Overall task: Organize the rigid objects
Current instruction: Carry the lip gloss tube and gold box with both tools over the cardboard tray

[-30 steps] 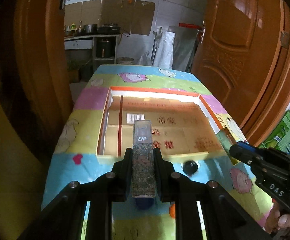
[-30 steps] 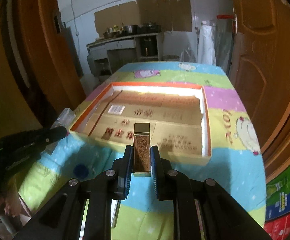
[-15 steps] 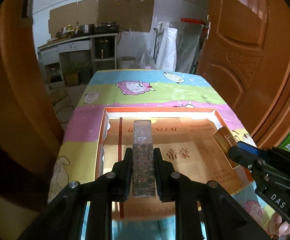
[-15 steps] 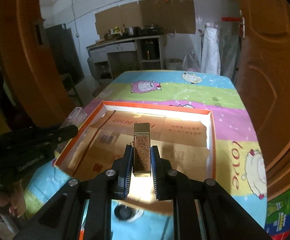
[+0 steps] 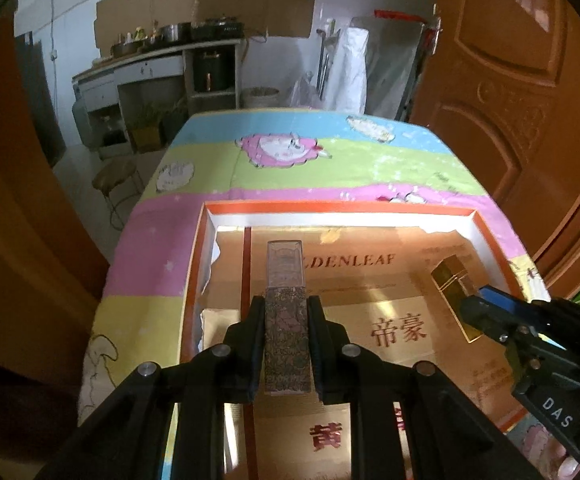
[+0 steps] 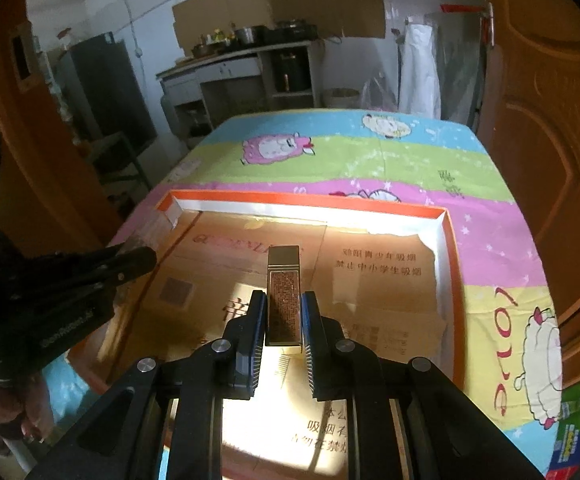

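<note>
A table (image 5: 194,280) stands in a doorway, covered by a cartoon cloth (image 6: 410,160) in bands of blue, green, pink and yellow, printed with sheep. On the cloth lies a shallow open box (image 5: 330,208) with an orange rim and white inner walls (its floor is lined with flattened gold cardboard bearing red lettering). The far half of the cloth is bare.

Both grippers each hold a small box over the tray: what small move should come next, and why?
Probably lower both and let go. The left gripper is shut on the patterned box, the right gripper on the gold box, both above the tray, whose cardboard floor looks bare.
</note>
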`<control>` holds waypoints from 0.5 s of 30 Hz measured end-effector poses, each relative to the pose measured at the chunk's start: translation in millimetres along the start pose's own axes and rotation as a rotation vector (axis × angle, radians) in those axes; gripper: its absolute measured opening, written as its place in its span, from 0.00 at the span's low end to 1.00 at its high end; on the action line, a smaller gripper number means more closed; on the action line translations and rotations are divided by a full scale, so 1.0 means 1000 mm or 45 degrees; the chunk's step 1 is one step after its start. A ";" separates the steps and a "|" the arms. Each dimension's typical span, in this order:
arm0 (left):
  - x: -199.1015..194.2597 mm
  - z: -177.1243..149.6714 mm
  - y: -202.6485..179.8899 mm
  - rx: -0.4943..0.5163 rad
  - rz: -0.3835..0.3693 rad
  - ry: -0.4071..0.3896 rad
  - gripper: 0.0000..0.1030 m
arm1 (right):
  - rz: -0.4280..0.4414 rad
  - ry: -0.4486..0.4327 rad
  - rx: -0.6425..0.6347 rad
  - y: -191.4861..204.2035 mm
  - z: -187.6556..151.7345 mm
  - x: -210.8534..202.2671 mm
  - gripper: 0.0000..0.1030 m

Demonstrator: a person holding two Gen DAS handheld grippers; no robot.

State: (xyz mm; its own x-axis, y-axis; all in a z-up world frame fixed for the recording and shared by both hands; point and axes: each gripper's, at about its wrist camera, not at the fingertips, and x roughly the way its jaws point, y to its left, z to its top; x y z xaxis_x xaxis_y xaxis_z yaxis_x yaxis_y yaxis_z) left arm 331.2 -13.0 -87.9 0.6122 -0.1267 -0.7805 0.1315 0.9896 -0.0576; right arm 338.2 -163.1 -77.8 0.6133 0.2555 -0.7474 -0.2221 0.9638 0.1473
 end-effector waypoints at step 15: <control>0.021 0.005 0.002 0.003 0.005 0.028 0.20 | -0.043 0.021 0.022 -0.010 0.006 0.022 0.18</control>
State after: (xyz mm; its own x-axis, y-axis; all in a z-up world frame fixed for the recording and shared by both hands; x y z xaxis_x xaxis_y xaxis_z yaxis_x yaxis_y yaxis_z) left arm 348.5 -14.3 -101.4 0.5955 -0.1213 -0.7941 0.1310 0.9900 -0.0530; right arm 358.8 -166.8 -91.8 0.6077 0.2214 -0.7627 -0.1878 0.9732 0.1328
